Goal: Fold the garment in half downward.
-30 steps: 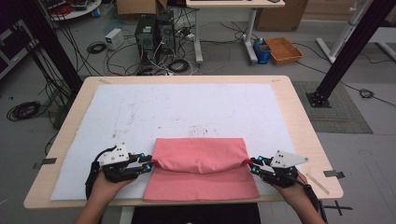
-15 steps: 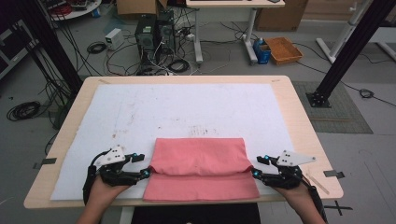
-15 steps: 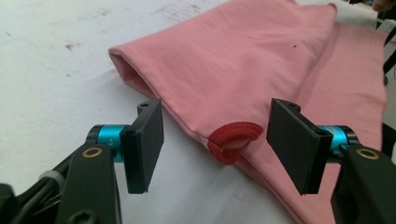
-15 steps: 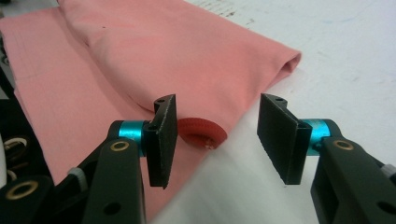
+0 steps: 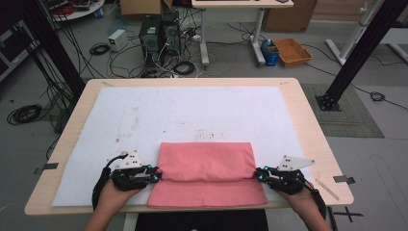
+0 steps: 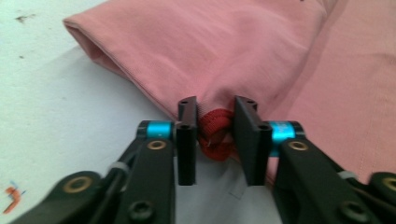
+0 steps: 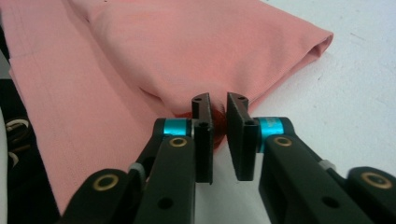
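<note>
Pink cloth (image 5: 207,175) lies folded at the six o'clock edge of the white mat (image 5: 144,120) that covers the wooden table (image 5: 308,120). It is a soft salmon pink with a fine woven grain; an upper layer, doubled back on itself, forms a plump rolled band across the twelve o'clock side, and a flatter single layer sticks out below it toward six o'clock. In the left gripper view the rolled end opens like a tube mouth at about ten o'clock, and the fabric bunched between the pads looks darker, nearly red. The left gripper (image 5: 155,175) sits at the cloth's nine o'clock edge and the right gripper (image 5: 258,175) at its three o'clock edge, each held in a hand coming in from six o'clock. Both have just been closing: the left gripper (image 6: 215,133) pinches a gathered wad of the cloth's edge between its pads, and the right gripper (image 7: 218,128) clamps a smaller fold of the opposite edge, its jaws standing almost together. Faint smudges mark the mat at about twelve o'clock from the cloth.
</note>
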